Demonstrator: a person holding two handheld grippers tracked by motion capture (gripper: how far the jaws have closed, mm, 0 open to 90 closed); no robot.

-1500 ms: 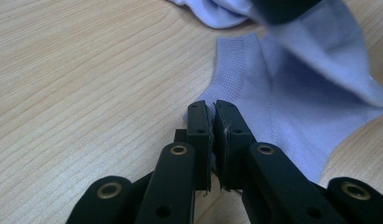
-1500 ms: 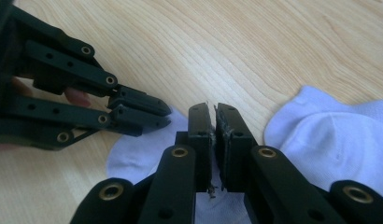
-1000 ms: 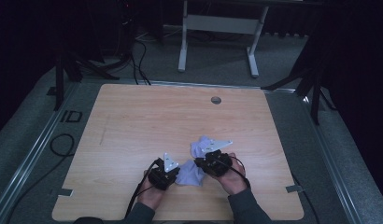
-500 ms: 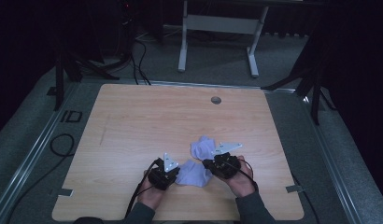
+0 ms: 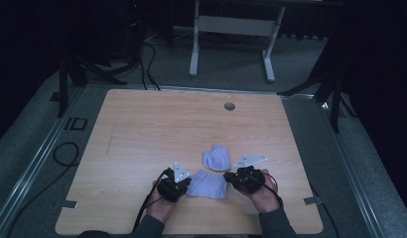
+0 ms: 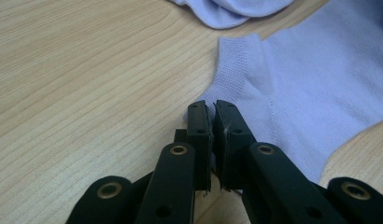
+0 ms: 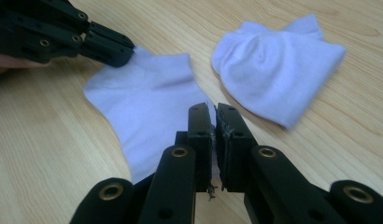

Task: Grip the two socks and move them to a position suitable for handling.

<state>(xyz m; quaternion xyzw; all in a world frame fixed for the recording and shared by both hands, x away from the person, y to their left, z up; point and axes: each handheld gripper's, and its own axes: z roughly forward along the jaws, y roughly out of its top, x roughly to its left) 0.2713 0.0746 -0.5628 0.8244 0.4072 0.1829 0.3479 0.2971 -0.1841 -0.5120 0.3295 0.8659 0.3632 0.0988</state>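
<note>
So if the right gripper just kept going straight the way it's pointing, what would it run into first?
The right gripper is already shut on the flat sock. Straight on, it would slide across that sock; beyond lies the bunched sock, slightly to one side, so it might only brush it. Depth is hard to judge.

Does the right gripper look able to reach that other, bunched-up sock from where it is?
Probably yes. The bunched sock lies just beyond the right gripper over bare wood, nothing between. But its jaws look shut on the flat sock, so it would have to let go first.

Dark lab or studio, wooden table (image 5: 142, 129), black stands (image 5: 67, 74), floor cables (image 5: 149, 54)
</note>
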